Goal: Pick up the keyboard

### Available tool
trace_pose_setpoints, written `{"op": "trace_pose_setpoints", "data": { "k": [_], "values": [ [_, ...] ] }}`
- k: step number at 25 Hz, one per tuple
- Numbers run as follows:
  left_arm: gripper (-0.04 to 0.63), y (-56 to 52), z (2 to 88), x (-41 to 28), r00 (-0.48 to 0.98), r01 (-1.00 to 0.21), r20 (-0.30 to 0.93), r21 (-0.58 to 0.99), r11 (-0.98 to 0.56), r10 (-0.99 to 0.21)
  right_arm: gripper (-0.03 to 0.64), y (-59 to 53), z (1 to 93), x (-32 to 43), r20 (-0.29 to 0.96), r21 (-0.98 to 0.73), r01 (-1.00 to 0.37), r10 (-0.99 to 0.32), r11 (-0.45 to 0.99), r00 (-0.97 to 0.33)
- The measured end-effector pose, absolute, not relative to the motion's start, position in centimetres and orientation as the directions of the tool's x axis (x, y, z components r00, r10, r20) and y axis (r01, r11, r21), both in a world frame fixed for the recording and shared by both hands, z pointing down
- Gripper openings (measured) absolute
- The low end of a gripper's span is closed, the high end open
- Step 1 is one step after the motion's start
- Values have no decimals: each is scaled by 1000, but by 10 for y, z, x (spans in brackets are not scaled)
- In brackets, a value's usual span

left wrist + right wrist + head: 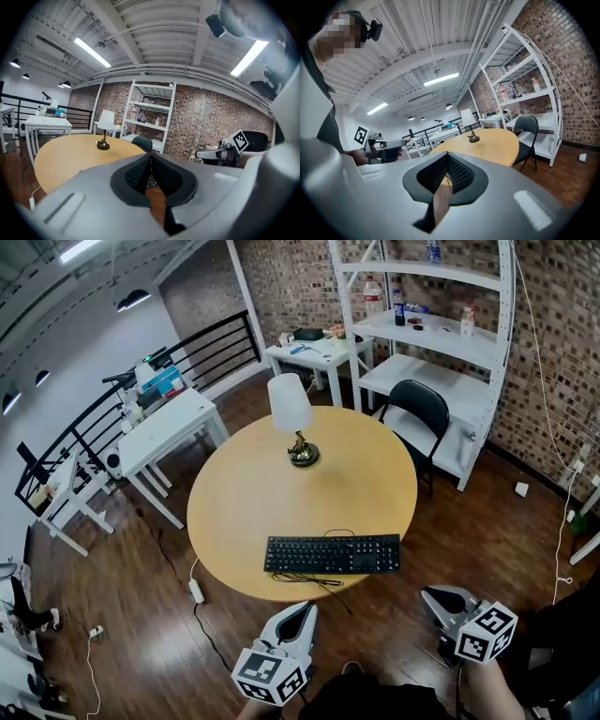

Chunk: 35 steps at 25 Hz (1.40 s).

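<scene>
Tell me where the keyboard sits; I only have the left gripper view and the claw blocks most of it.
Observer: The keyboard lies along the near edge of the table, long side toward you.
Operator: Where is its cable?
Observer: The cable is bunched on the table just in front of the keyboard.
Operator: Is the right claw open?
Observer: No, the right claw is shut and empty.
</scene>
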<state>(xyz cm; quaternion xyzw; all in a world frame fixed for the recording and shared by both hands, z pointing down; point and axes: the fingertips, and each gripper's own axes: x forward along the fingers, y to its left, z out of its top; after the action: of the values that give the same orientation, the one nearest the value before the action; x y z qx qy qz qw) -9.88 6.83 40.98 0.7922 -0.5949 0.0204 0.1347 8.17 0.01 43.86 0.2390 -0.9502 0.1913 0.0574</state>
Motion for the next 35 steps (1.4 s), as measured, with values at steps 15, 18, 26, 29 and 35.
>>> {"op": "trace_pose_setpoints", "data": {
  "k": [15, 18, 26, 29, 35],
  "values": [
    [0, -43, 434, -125, 235, -962, 279, 201, -183, -931, 2, -105, 460, 68, 243, -386, -449, -380, 806, -892],
    [0, -58, 422, -122, 208, -968, 260, 196, -159, -943, 2, -129, 448, 65, 205, -384, -417, -364, 824, -908],
    [0, -105, 425, -138, 96, -986, 276, 160, -53, -956, 3, -177, 447, 56, 174, -383, -331, -285, 862, -943],
    [0, -112, 431, -148, 64, -989, 293, 149, -20, -954, 3, -191, 450, 52, 160, -420, -310, -267, 853, -950],
    [0, -118, 437, -174, 30, -993, 305, 118, 6, -952, 3, -203, 449, 35, 171, -395, -308, -260, 866, -950]
  ]
}}
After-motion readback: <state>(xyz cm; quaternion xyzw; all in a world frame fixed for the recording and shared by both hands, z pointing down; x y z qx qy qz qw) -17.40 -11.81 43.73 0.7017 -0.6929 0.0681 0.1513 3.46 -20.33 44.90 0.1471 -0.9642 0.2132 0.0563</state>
